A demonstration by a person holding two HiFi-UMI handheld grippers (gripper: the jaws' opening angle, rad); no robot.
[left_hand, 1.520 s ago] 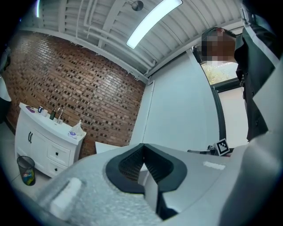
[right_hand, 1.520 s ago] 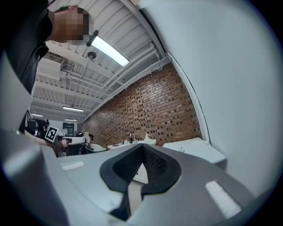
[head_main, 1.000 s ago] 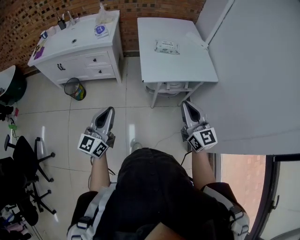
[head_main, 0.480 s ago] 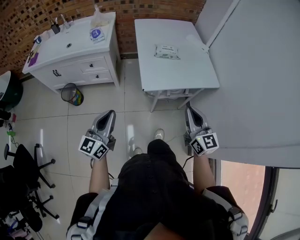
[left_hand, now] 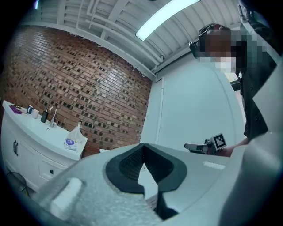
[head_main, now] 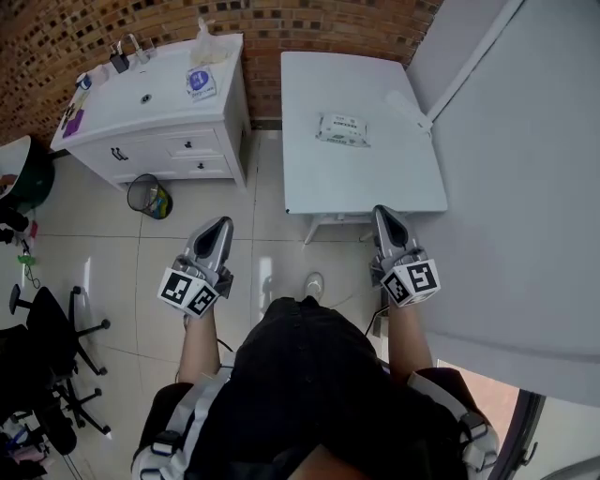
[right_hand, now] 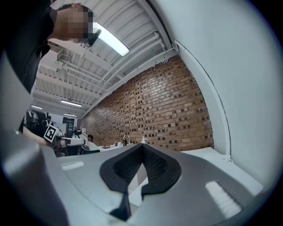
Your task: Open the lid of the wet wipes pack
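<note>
- We're holding the left gripper (head_main: 221, 225) out level in front of us, with its jaws pressed together and nothing between them.
- We're holding the right gripper (head_main: 383, 214) the same way: jaws together, empty.
- Both are pointing at the far side of the room, well apart from each other.
- The left gripper is hanging over the tiled floor (head_main: 103, 244), left of the white table (head_main: 347, 183).
- In the head view the right gripper's tip is lining up with the table's near edge. We can't tell whether it's over the top.
- The wet wipes pack (head_main: 342, 129) is lying flat on the table, in its far half and right of centre, well apart from both grippers. It's too small for us to read the lid state.
- A white vanity cabinet (head_main: 141, 117) is sitting left of the table against the brick wall (head_main: 281, 23), with small items on top and a blue-labelled packet (head_main: 200, 82) at its right end.
- A wire waste bin (head_main: 150, 197) is standing on the floor just near of the cabinet.
- A pale wall (head_main: 525, 187) is running along the table's right side.
- Black office chairs (head_main: 47, 323) are sitting at near left.
</note>
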